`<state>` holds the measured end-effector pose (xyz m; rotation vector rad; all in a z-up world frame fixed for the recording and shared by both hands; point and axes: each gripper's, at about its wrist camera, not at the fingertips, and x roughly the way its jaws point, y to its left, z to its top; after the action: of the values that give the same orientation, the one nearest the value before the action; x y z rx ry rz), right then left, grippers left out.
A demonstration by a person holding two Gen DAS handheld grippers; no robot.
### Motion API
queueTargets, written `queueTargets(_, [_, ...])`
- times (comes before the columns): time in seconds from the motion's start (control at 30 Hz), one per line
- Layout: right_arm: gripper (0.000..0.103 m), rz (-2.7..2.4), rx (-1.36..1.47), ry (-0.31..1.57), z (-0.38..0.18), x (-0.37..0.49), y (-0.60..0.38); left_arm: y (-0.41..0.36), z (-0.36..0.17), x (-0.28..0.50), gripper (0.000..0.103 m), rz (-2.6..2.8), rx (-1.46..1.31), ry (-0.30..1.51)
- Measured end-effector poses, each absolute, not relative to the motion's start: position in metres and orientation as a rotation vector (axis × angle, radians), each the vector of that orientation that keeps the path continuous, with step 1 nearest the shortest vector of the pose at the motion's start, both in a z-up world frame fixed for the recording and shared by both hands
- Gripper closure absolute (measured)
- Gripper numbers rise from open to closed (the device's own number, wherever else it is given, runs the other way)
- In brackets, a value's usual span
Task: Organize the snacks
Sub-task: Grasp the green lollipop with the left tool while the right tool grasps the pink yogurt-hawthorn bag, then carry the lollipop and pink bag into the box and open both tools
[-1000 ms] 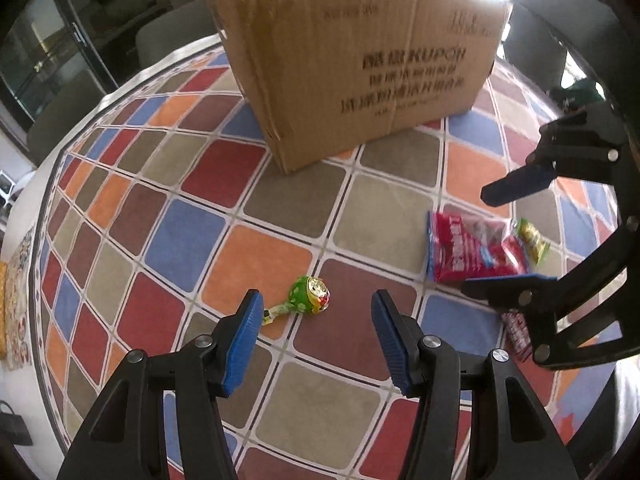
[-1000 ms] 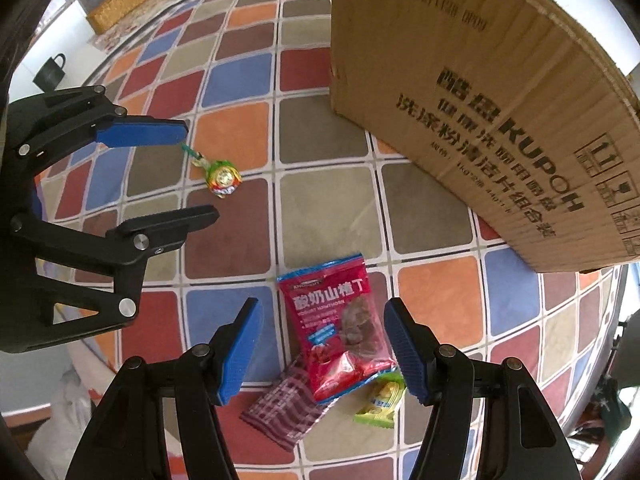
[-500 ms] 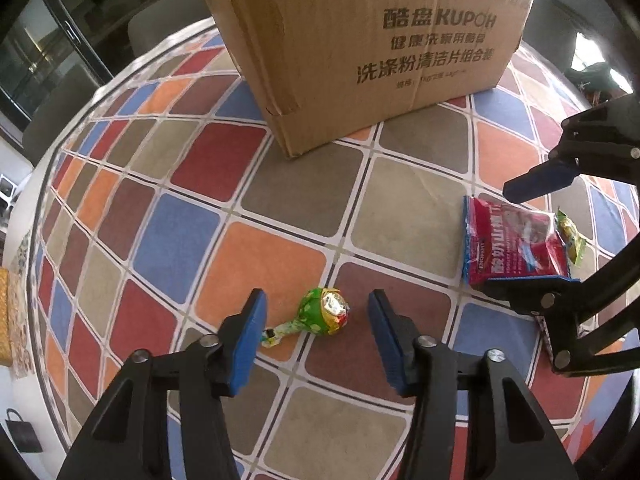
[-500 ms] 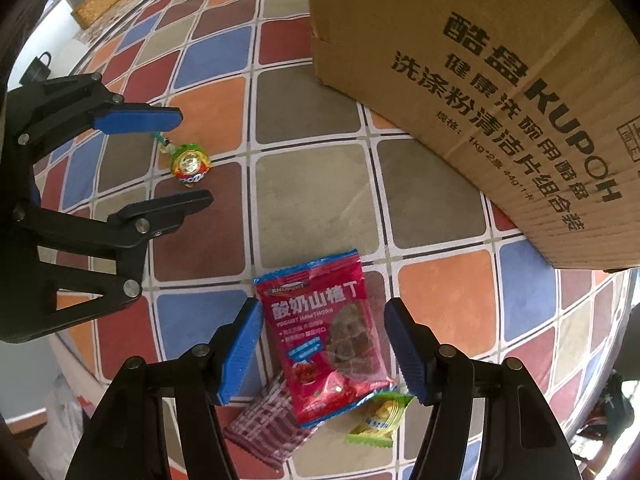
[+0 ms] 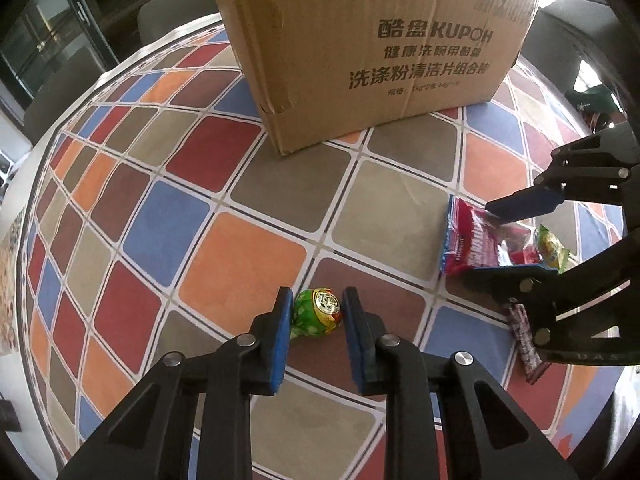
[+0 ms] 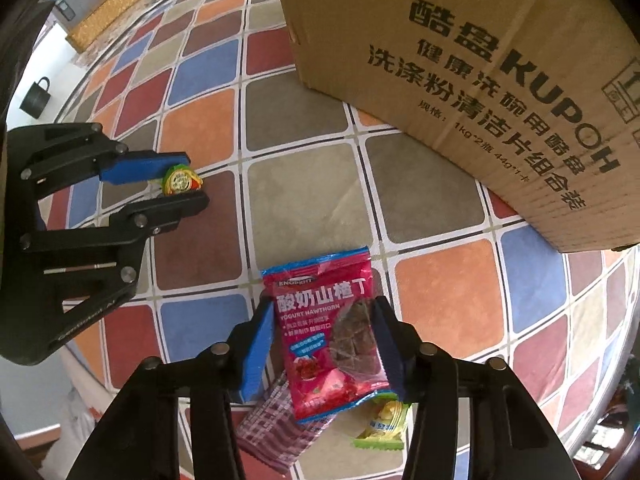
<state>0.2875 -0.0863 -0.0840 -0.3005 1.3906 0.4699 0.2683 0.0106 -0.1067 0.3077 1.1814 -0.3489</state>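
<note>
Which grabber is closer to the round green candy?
Left. The left gripper has its blue pads on either side of the round green candy, pinching it. The right gripper is off to the side, closed around the red snack bag.

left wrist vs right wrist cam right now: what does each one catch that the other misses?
Only the left wrist view: the lollipop head-on between the left tongs, and a grey chair past the table edge.

Only the right wrist view: the red hawthorn packet's printed front between the right tongs, a woven basket and a dark bag on the floor.

Both: the KUPOH cardboard box, the checkered tablecloth, the yellow-green candy, the striped purple wrapper, and each other's tongs.
</note>
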Motion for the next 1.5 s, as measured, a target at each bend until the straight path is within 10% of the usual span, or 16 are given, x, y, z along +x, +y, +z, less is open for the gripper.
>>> queueTargets(1.5, [0.057,0.369,-0.009,0.923,0.077,0.261,-0.146,-0.012,0.044,0.246,0.077,-0.347,0.079,0.822])
